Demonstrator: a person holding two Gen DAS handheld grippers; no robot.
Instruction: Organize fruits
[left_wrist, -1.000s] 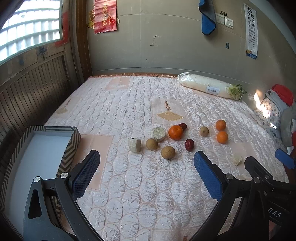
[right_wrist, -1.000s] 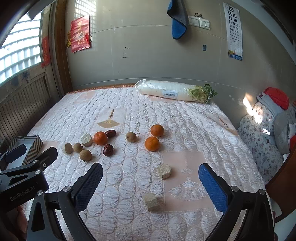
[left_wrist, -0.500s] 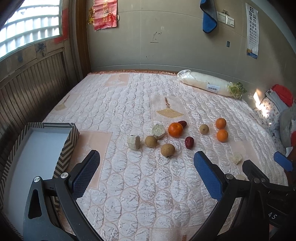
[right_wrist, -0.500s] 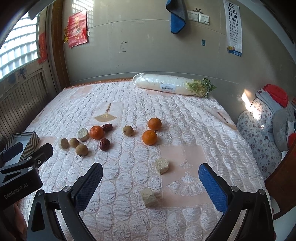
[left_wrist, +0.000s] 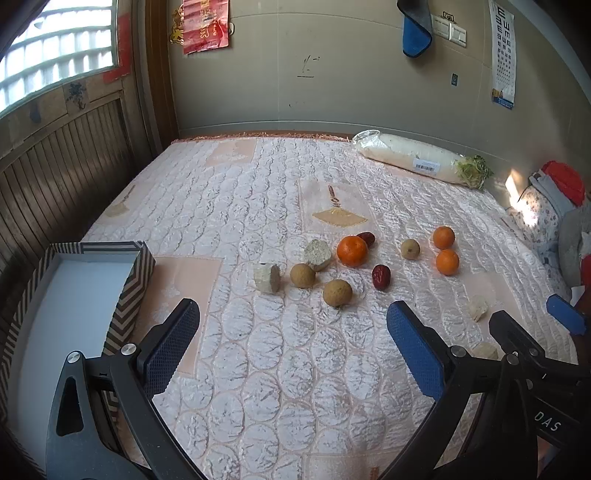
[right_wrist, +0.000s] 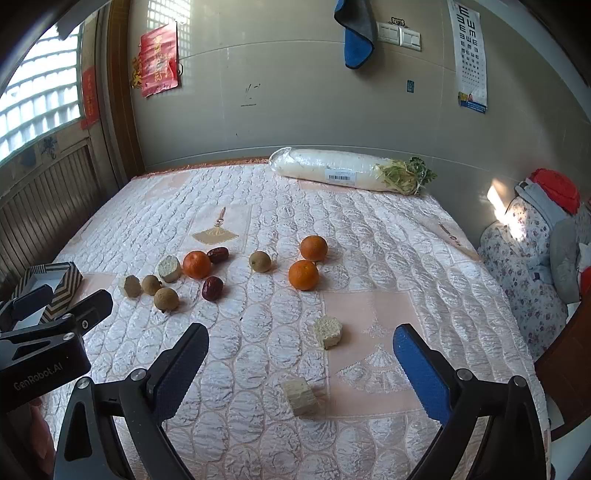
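Note:
Fruits lie scattered on a quilted bed cover. Three oranges: one (left_wrist: 352, 251) mid-bed, two (left_wrist: 443, 237) (left_wrist: 447, 261) to the right. Brown longans (left_wrist: 337, 292) (left_wrist: 302, 275) and red dates (left_wrist: 381, 277) lie around them, with pale cut chunks (left_wrist: 267, 278). Two more chunks (right_wrist: 327, 331) (right_wrist: 300, 398) lie just ahead of my right gripper. My left gripper (left_wrist: 291, 347) is open and empty, short of the fruit. My right gripper (right_wrist: 301, 362) is open and empty. A striped box (left_wrist: 66, 295) sits at the left.
A wrapped white radish (left_wrist: 413, 157) lies along the far wall. Floral pillows and clothes (right_wrist: 532, 254) are piled at the right bed edge. A wood-panelled wall (left_wrist: 55, 173) runs along the left. The left gripper's body shows in the right wrist view (right_wrist: 44, 332).
Both grippers have drawn slightly forward and the views tilted a little; the fruits have not moved. Both stay open.

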